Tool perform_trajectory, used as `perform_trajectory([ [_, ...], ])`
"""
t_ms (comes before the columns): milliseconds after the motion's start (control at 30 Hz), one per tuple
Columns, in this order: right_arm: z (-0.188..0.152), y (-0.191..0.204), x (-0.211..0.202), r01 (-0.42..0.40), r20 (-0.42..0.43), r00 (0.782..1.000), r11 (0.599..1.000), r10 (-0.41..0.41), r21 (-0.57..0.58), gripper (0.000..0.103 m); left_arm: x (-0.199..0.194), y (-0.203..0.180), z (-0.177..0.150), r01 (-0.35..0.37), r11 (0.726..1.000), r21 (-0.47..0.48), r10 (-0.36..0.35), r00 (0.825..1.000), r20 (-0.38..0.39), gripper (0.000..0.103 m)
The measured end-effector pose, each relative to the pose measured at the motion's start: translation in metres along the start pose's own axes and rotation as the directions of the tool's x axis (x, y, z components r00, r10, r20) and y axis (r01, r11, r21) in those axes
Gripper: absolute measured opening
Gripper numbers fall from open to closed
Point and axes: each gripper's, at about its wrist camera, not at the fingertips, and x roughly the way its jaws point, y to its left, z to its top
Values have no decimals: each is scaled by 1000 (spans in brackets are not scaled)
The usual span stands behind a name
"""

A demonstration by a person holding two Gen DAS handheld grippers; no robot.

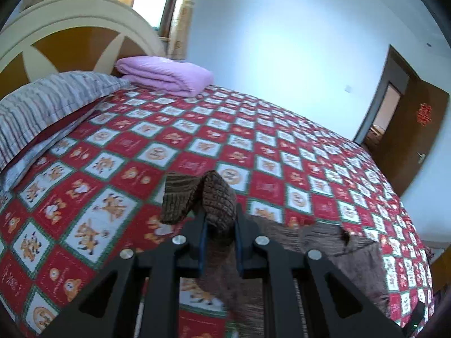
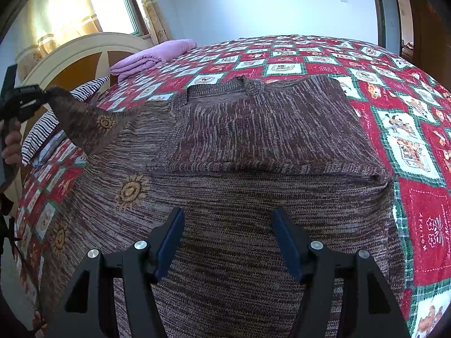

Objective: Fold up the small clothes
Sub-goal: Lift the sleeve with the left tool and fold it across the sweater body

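A brown marled knitted sweater with tan sun motifs (image 2: 253, 197) lay spread on the bed's red, green and white checked quilt printed with bears (image 2: 417, 129), its upper part folded back over the body. The left gripper (image 1: 220, 231) had its jaws clamped on a ribbed end of that sweater, probably a sleeve cuff, lifted clear of the quilt at the left. A hand (image 2: 11, 143) held that tool. The right gripper (image 2: 227, 242) hovered over the sweater's near part, jaws apart and gripping nothing. A folded lilac blanket (image 1: 166, 76) sat by the cream and orange headboard (image 1: 67, 28).
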Motion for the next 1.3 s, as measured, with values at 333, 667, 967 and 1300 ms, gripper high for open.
perform_trajectory([
  [333,0,0,0,-1,0,1000,1000,1,1,65,4,-61,-2,64,996,66,-63,998,-17,16],
  [667,0,0,0,0,0,1000,1000,0,0,65,23,-126,-23,119,985,125,-110,991,-73,16],
  [967,0,0,0,-1,1,1000,1000,1,1,66,58,-178,-62,147,973,176,-117,979,-170,16],
  [1300,-1,-1,1,-11,-1,1000,1000,11,2,68,85,-223,-107,86,950,302,-29,982,-187,16],
])
